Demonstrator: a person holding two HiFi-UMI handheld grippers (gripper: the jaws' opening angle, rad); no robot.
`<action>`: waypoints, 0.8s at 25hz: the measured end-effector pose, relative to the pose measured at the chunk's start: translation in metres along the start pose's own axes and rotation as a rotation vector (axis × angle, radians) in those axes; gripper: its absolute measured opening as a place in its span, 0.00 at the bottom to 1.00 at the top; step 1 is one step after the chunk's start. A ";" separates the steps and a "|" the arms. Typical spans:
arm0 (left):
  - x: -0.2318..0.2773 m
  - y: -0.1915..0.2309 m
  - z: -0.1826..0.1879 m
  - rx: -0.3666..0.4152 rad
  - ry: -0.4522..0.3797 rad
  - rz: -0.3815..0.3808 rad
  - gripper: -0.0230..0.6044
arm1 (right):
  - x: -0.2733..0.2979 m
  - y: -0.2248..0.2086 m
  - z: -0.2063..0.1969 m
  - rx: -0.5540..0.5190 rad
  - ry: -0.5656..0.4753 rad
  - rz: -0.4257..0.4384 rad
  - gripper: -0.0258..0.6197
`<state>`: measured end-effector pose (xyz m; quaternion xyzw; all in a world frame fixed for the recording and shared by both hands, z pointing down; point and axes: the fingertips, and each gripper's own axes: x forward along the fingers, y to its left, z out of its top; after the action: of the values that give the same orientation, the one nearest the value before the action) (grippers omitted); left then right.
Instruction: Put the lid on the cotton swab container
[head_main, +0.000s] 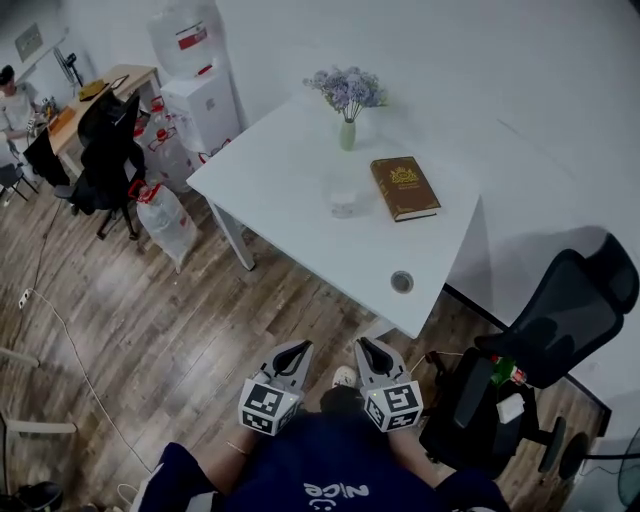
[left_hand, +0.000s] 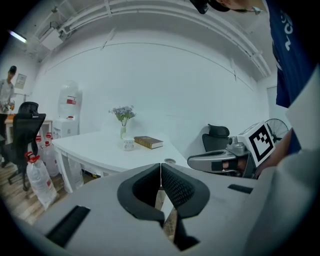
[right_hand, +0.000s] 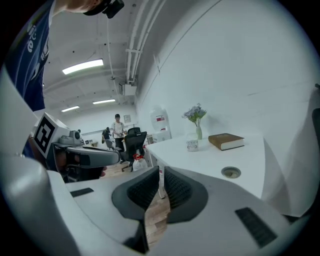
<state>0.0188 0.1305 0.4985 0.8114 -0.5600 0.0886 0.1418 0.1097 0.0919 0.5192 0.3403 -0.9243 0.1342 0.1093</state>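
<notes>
White table (head_main: 285, 175) bears the swab container (head_main: 343, 205), well apart from left gripper (head_main: 298, 348) and right gripper (head_main: 364, 345), both closed empty; approach looks next.

The left claw (head_main: 298, 348) and right claw (head_main: 364, 345) are held side by side close to the person's torso. Their tips lean toward each other, and both have jaws together with nothing between them.
</notes>
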 end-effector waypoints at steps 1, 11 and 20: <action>0.012 0.002 0.002 -0.002 -0.003 0.006 0.07 | 0.006 -0.010 0.005 -0.004 -0.001 0.014 0.13; 0.101 0.013 0.030 -0.029 -0.010 0.106 0.07 | 0.045 -0.105 0.043 0.010 -0.009 0.086 0.13; 0.139 0.030 0.048 -0.057 -0.010 0.120 0.07 | 0.060 -0.143 0.054 0.071 -0.016 0.108 0.13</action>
<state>0.0394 -0.0184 0.4988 0.7725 -0.6107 0.0767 0.1564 0.1534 -0.0663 0.5107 0.2948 -0.9367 0.1699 0.0825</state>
